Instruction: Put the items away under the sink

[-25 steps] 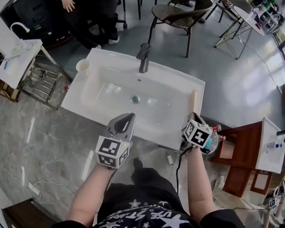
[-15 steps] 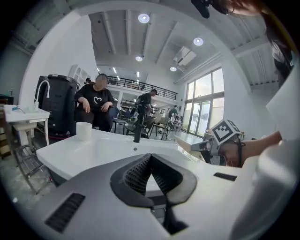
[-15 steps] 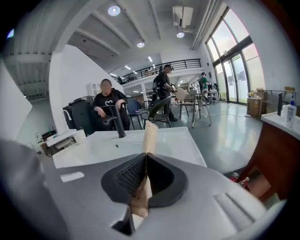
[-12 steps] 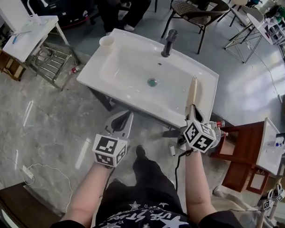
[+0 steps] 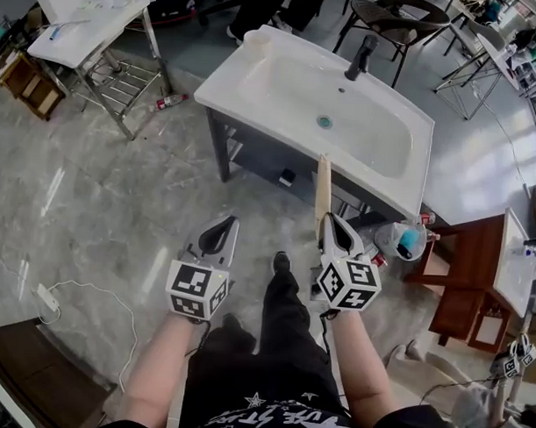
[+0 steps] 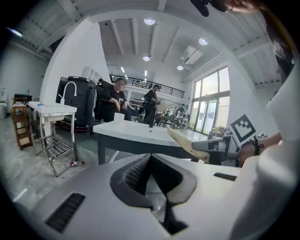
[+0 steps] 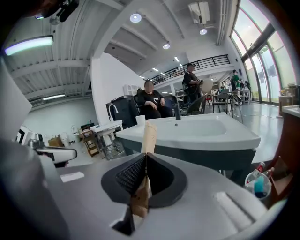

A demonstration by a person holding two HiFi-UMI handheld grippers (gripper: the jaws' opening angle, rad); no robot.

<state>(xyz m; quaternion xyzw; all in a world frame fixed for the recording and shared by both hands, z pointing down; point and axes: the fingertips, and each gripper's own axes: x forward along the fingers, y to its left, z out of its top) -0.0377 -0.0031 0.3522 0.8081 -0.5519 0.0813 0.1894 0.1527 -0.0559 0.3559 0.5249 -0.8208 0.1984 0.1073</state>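
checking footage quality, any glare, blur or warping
Head view: sharp, glare streaks the glossy floor, edges bow. Left gripper view: heavy fisheye, black corners, bright windows. Right gripper view: same fisheye, wooden stick soft up close.

The white desk (image 5: 227, 86) with its basin carries a cup (image 5: 256, 40) at the far left corner. On the grey floor (image 5: 102, 203) to its left lies what looks like a bottle (image 5: 171, 100).

The right gripper (image 7: 145, 160) has its jaws pressed together on a long flat tan strip (image 7: 149, 134), which stands up past their tips. Ahead is a white rectangular sink basin (image 7: 211, 132) on a dark grey cabinet (image 7: 220, 160), with a white cup (image 7: 140, 119) on its far corner.
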